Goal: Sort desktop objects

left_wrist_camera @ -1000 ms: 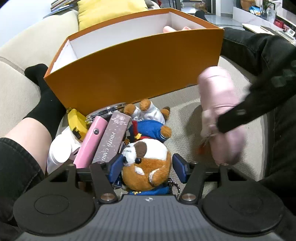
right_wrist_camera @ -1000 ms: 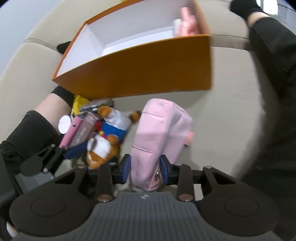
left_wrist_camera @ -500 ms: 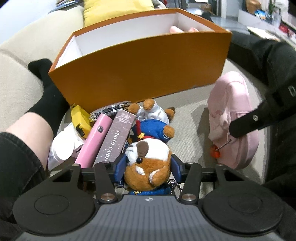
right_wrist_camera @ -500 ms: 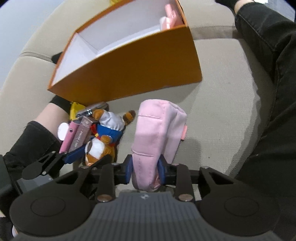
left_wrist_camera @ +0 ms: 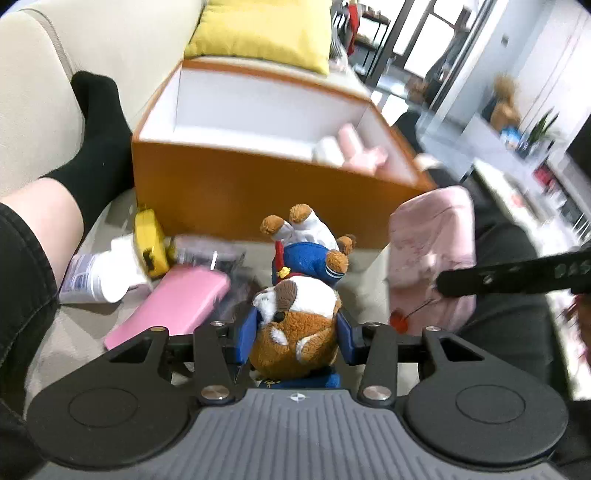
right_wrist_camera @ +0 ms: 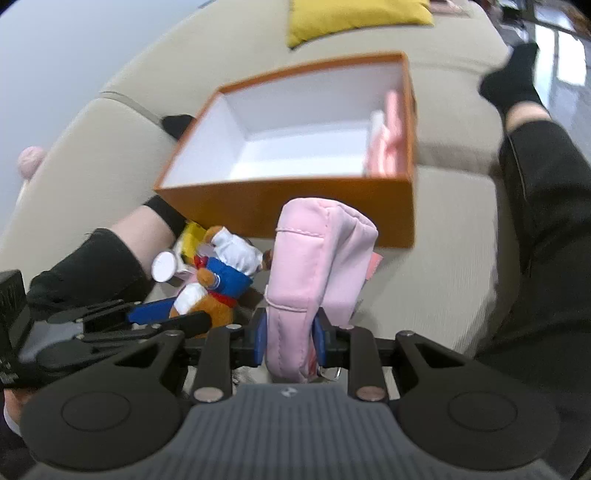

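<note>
Below the orange box point(right_wrist_camera: 288, 206), left gripper point(left_wrist_camera: 297, 334) closing on plush dog point(left_wrist_camera: 295, 325), right gripper point(right_wrist_camera: 290, 338) clamps pink pouch point(right_wrist_camera: 310, 273), both presumably box-bound.

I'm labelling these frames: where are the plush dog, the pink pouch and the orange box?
plush dog point(left_wrist_camera: 295, 332), left wrist view, brown head.
pink pouch point(right_wrist_camera: 299, 273), right wrist view, front panel.
orange box point(right_wrist_camera: 280, 206), right wrist view, near outer wall.

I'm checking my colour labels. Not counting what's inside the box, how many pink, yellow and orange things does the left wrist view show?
Pink: 2 (soft pink pouch, flat pink case)
Yellow: 2 (yellow cushion, small yellow boxy case)
Orange: 1 (open orange cardboard box)
Total: 5
</note>
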The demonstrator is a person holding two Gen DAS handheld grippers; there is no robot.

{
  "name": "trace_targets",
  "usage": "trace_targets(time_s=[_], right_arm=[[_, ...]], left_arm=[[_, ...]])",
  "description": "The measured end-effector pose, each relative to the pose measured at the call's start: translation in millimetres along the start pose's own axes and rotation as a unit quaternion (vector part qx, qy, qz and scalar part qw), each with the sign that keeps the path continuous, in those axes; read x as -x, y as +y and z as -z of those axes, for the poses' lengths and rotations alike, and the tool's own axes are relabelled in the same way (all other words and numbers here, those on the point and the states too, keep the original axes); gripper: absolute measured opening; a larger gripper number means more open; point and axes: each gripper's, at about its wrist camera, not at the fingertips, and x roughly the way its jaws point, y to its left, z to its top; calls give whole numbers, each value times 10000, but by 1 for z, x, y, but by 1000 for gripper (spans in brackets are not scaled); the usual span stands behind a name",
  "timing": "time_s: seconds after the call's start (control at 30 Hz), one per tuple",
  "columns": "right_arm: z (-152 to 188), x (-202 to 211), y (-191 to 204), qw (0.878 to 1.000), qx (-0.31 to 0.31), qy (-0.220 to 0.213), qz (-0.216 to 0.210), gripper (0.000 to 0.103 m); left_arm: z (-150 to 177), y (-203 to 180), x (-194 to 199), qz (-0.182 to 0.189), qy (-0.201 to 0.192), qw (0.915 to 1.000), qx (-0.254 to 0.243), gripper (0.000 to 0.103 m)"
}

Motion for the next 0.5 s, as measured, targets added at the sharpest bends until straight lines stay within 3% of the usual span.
trace_targets(time_s=[0.13,0.33,0.5], right_arm=[[-19,18,8,9994,251,-141,-173,27],[-63,36,20,9962,630,-486,-357,27],[-106,27,21,9938,917,-554,-298,27]], left_arm=[[-16,0,26,258,-331,9990,168,51],[-67,-3,50,584,-862,9942,258,51],[-113,-11,41,495,-1171,9918,136,51]])
